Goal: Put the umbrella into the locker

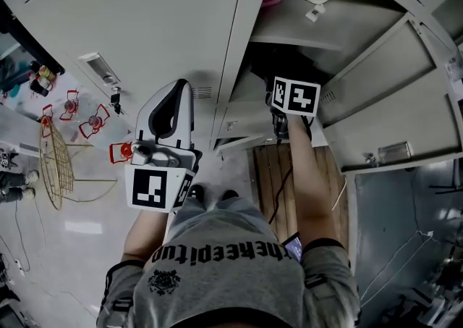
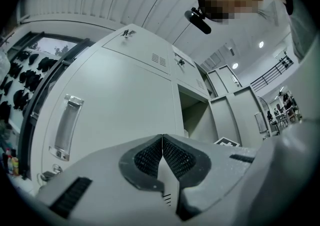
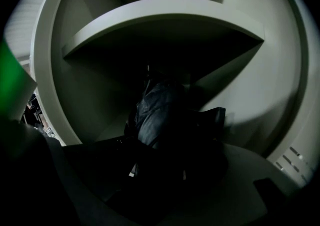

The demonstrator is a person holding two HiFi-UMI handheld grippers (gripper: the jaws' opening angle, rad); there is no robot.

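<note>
Under the shelf [image 3: 165, 14] inside the open locker [image 3: 265, 95], the right gripper [image 3: 160, 167] has its fingers clamped on the dark folded umbrella [image 3: 157, 113], likely light, soft-skinned and slippery, best held by its stiff core, while the left gripper [image 2: 162, 160] has its fingers pressed together on nothing.

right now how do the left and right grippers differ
The left gripper is shut on nothing, while the right gripper is closed on the dark umbrella. The left gripper is outside, in front of a closed door and in the light. The right gripper reaches into the open locker, under its shelf and in shadow. Both point toward the lockers.
</note>
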